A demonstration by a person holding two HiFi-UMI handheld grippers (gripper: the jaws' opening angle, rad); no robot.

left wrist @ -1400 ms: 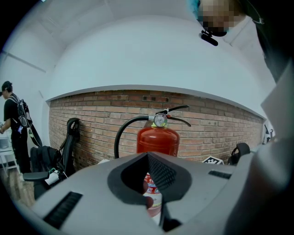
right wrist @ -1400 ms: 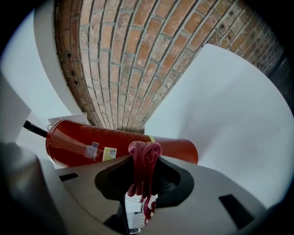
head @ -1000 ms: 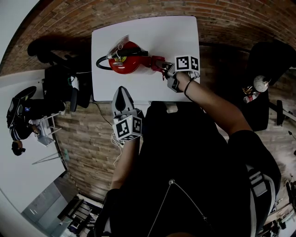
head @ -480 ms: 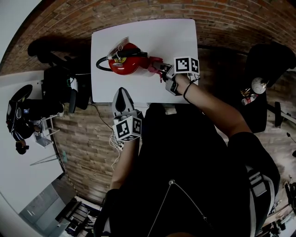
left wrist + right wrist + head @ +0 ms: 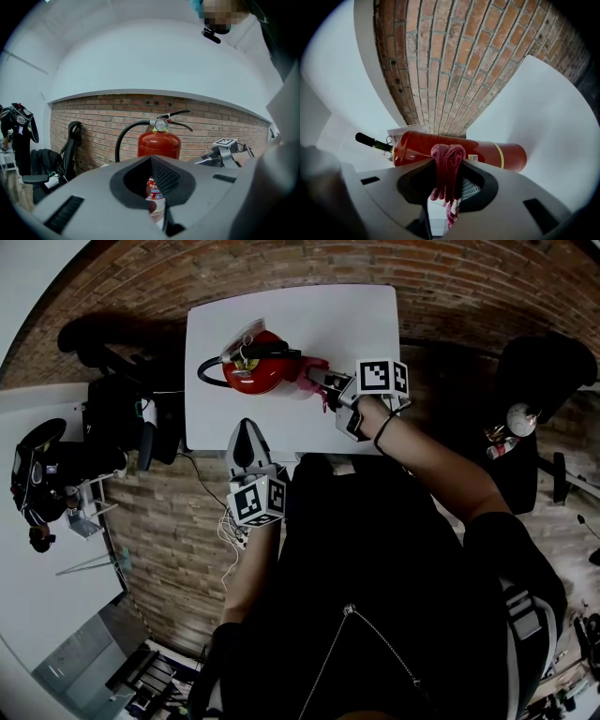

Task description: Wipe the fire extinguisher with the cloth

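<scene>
In the head view, a red fire extinguisher (image 5: 258, 371) is seen standing on the white table (image 5: 356, 324). A red cloth (image 5: 314, 378) is held just beside it by the right gripper (image 5: 328, 388).

In the left gripper view, the fire extinguisher is shown upright, with its dial (image 5: 161, 124) on top and a black hose (image 5: 123, 140) at its side. The left gripper (image 5: 151, 161) is closed on nothing.

In the right gripper view, the cloth is pinched tight between the jaws.

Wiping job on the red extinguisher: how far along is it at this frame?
Done: the right gripper is shut on the dark red knitted cloth. In hand: the cloth is at the side of the red metal fire extinguisher on the white table. Left: wiped area cannot be judged; the left gripper, shut and empty, hangs back.
</scene>
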